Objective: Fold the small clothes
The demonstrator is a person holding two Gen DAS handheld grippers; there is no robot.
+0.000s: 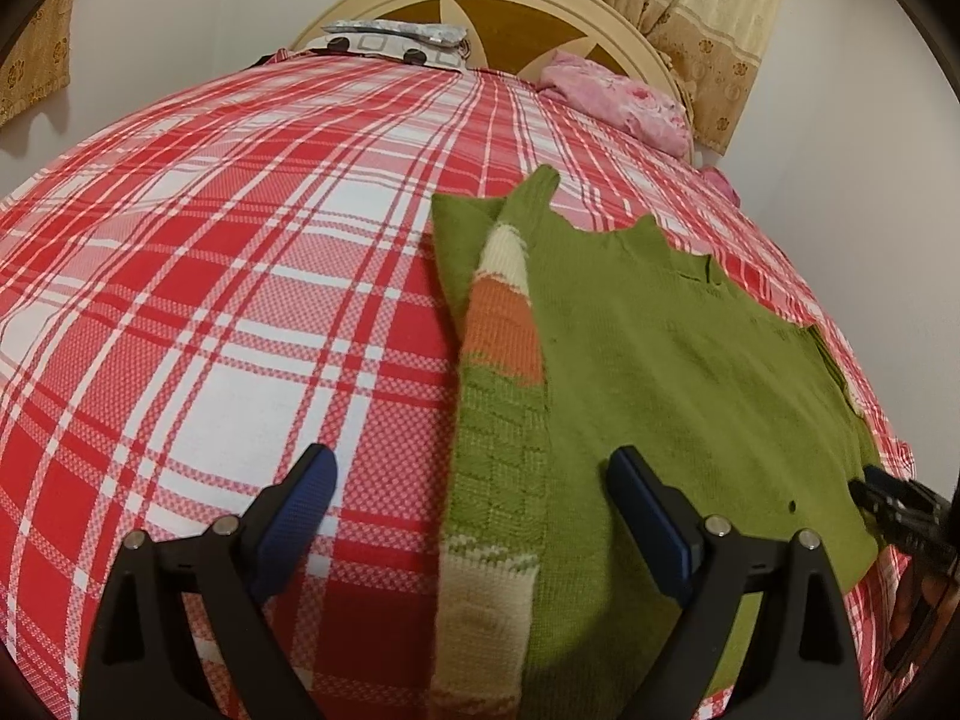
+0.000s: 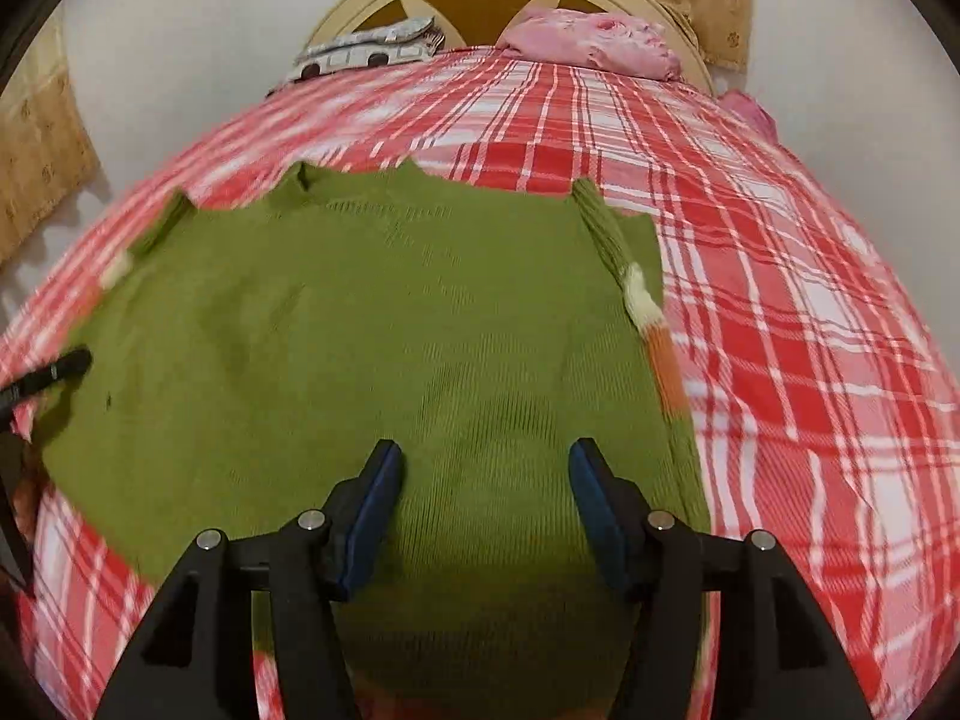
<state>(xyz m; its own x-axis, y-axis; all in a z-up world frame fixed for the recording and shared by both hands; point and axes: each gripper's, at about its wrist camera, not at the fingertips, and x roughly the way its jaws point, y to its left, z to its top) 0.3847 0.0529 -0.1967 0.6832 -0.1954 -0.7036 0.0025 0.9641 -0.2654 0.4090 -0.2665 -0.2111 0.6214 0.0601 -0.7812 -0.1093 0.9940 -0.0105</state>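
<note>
**A:** Where does the small green knitted sweater [image 1: 648, 360] lie?

**B:** Flat on the bed, back up, on the red-and-white checked bedspread [image 1: 210, 300]. Its striped sleeve of cream, orange and green [image 1: 498, 396] is folded in along the left edge; the other striped sleeve [image 2: 651, 324] lies along the right edge.

**A:** And the jaws?

**B:** The left gripper [image 1: 471, 474] stands wide and empty, straddling the folded sleeve. The right gripper [image 2: 486, 468] hovers over the sweater's lower middle, jaws half apart, nothing between them.

**A:** What would do the next fold well?

**B:** I'd judge each should pinch a hem corner through both layers, lift together, and carry the hem level toward the neckline, so the tucked sleeves don't slide out.

**A:** The room?

**B:** From the left: a gold patterned curtain [image 1: 36, 54], a pale wall, a printed grey-and-white pillow [image 1: 396, 42], the rounded cream headboard [image 1: 540, 6], a crumpled pink floral cloth [image 1: 624, 99], another curtain [image 1: 708, 18].
</note>
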